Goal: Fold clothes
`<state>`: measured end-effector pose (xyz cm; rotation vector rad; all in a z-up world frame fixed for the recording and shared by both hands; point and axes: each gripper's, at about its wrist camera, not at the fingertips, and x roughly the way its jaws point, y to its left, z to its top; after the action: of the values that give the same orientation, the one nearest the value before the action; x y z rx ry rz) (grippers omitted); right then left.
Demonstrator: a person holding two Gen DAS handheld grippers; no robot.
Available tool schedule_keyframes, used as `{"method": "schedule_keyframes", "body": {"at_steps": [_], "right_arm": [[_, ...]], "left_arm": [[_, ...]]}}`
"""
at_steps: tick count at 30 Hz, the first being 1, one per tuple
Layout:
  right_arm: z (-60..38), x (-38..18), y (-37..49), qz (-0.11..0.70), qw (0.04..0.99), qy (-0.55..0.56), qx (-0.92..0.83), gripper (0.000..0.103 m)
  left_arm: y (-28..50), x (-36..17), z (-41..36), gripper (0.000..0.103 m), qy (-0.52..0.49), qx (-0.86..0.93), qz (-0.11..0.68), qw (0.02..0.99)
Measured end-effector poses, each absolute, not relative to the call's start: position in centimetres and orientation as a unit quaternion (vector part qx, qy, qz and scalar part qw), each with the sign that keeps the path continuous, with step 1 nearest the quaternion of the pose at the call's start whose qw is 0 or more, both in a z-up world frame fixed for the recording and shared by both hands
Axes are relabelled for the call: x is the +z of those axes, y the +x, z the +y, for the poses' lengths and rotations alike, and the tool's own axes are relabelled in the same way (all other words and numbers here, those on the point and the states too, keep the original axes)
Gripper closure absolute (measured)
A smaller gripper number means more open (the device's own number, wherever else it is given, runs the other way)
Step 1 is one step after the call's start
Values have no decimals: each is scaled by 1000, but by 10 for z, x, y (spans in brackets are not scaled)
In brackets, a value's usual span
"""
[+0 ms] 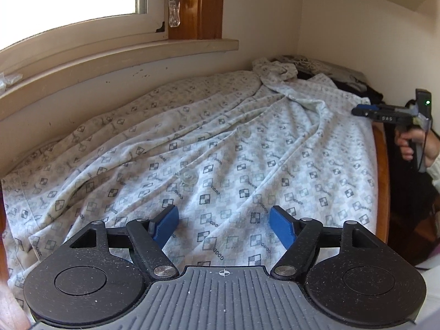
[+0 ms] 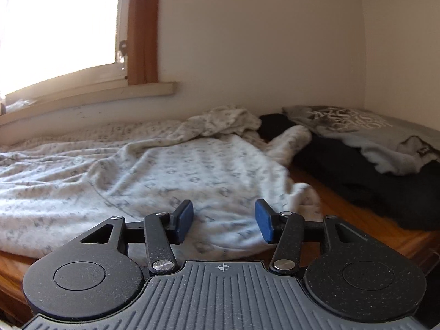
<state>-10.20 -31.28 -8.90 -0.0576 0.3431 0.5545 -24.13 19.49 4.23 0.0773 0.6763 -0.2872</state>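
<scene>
While the pale blue-grey fleece pyjama top printed with small checked squares (image 1: 220, 148) lies spread and rumpled, buttons up, across the wooden tabletop (image 2: 365, 220), both tools hang above it with nothing held. From the left wrist view the left gripper (image 1: 224, 227) stands released, its blue pads wide apart over the garment's near hem at six o'clock; the right gripper (image 2: 224, 224) is likewise released, over the hem's corner near the tabletop's bare wood. A person's hand (image 1: 412, 144) holds that right tool at three o'clock. One sleeve bunches up at twelve o'clock beside a dark pile topped by a grey printed garment (image 2: 357, 126). I judge the thick, soft cloth likely to slip or double up: a pinch that takes only the top layer of the buttoned front would drag it askew, and deep diagonal wrinkles could get trapped in any fold. The bunched sleeve may also snag the neighbouring pile.
</scene>
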Motion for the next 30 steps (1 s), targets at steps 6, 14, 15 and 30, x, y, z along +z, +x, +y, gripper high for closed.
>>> {"method": "schedule_keyframes", "body": {"at_steps": [6, 14, 15, 30], "right_arm": [[-312, -91, -101, 160, 949, -33, 271, 53], [-313, -97, -105, 145, 951, -26, 271, 53], [-314, -97, -105, 144, 951, -25, 271, 53], [-316, -103, -109, 126, 954, -24, 272, 53]], "left_arm": [[-234, 45, 189, 24, 41, -125, 324, 937], [-186, 72, 150, 20, 57, -140, 294, 944], [-176, 76, 141, 18, 57, -150, 288, 944], [-72, 36, 59, 28, 88, -214, 314, 921]]}}
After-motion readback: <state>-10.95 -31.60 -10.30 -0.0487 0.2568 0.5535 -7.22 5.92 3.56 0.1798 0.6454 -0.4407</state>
